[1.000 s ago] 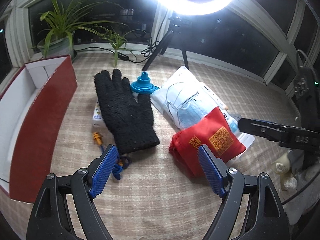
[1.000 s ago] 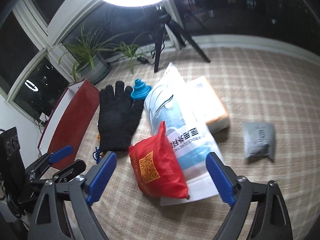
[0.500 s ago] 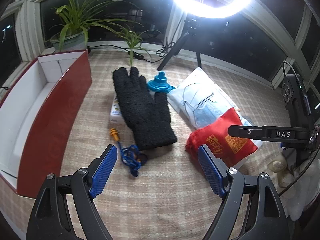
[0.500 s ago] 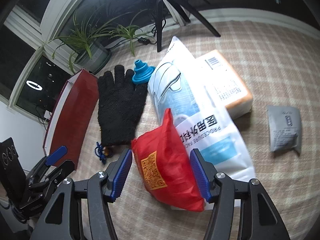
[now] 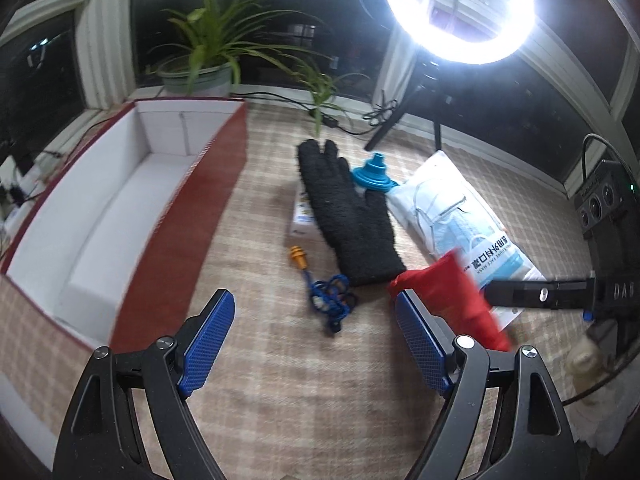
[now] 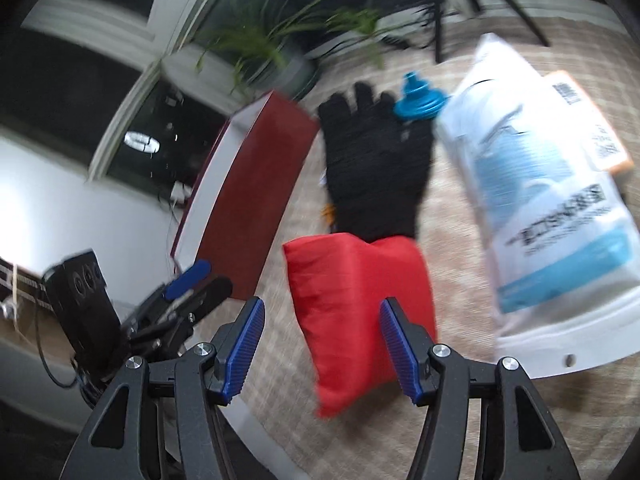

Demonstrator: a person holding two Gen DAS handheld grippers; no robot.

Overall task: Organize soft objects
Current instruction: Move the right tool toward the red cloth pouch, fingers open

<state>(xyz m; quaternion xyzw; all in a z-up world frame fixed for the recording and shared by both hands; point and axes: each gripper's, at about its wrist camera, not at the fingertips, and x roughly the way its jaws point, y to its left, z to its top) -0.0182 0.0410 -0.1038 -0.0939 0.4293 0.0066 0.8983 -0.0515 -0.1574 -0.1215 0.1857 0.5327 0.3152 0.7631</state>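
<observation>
A red fabric pouch (image 6: 360, 300) sits between the blue pads of my right gripper (image 6: 322, 304), which is shut on it and holds it just off the checked cloth, in front of the black glove's cuff. From the left wrist view the pouch (image 5: 448, 300) is blurred beside one right finger (image 5: 540, 294). The black fuzzy glove (image 5: 352, 220) lies flat, fingers pointing away. My left gripper (image 5: 313, 296) stands open above the cloth with nothing between its pads. A red box with a white inside (image 5: 120, 208) stands open at the left.
A white and blue face-mask pack (image 6: 540, 200) lies to the right, over an orange-edged pack (image 6: 588, 120). A blue funnel (image 5: 372, 174), a small white carton (image 5: 302, 216) and corded earplugs (image 5: 328, 300) lie around the glove. Potted plants and a ring-light tripod (image 5: 404, 120) stand at the back.
My right gripper closed on the red pouch and carried it left, off the mask pack, toward the glove's cuff. My left gripper swung left, bringing the red box further into view.
</observation>
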